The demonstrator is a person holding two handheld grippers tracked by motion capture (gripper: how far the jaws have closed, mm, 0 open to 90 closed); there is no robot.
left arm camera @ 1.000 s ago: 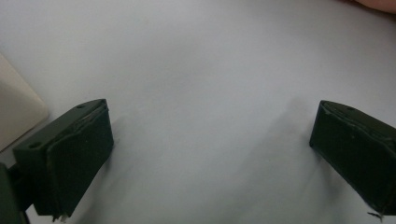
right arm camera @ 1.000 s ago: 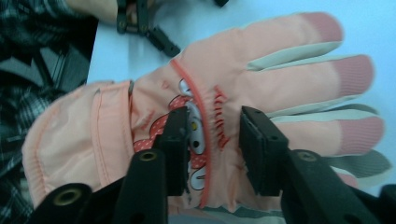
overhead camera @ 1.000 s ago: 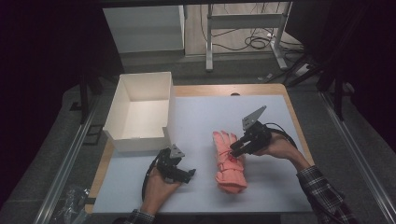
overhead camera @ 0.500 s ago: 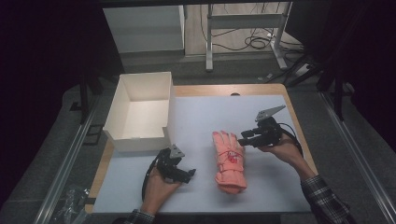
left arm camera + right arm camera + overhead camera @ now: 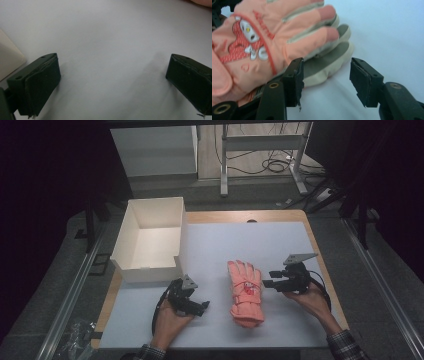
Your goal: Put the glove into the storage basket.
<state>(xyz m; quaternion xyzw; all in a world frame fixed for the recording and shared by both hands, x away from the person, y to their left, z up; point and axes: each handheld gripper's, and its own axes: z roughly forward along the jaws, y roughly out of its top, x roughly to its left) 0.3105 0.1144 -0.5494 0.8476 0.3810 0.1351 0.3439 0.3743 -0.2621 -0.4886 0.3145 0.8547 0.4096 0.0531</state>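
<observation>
The right gripper [image 5: 267,283] is held in the person's right hand [image 5: 306,296] near the right edge of the white mat [image 5: 280,245]. Its jaws are pointed toward the pair of orange ski gloves [image 5: 245,290], which lies just beyond the jaw tips, flat on the mat, with the fingers directed away from the person and the cuffs toward the person. The jaws have just been opening and are seen apart, with nothing between them. In the right gripper view, the gripper [image 5: 325,82] is seen with one jaw just beside the grey underside of the lower glove, while the other jaw stands over bare mat; whether that near jaw touches the fabric cannot be told. The two gloves [image 5: 274,42] are stacked, the upper one bearing a red patch with white marks on its back.

The left gripper [image 5: 202,306] is held low over the mat by the left hand [image 5: 170,320], with the gloves near it on the side toward which its jaws point. Its jaws are spread wide, and in the left gripper view [image 5: 112,82] bare mat is seen between them. A white cardboard box [image 5: 150,237], open at the top, stands just behind this gripper, at the far left of the mat; a corner of it [image 5: 8,62] is seen beside one jaw.
</observation>
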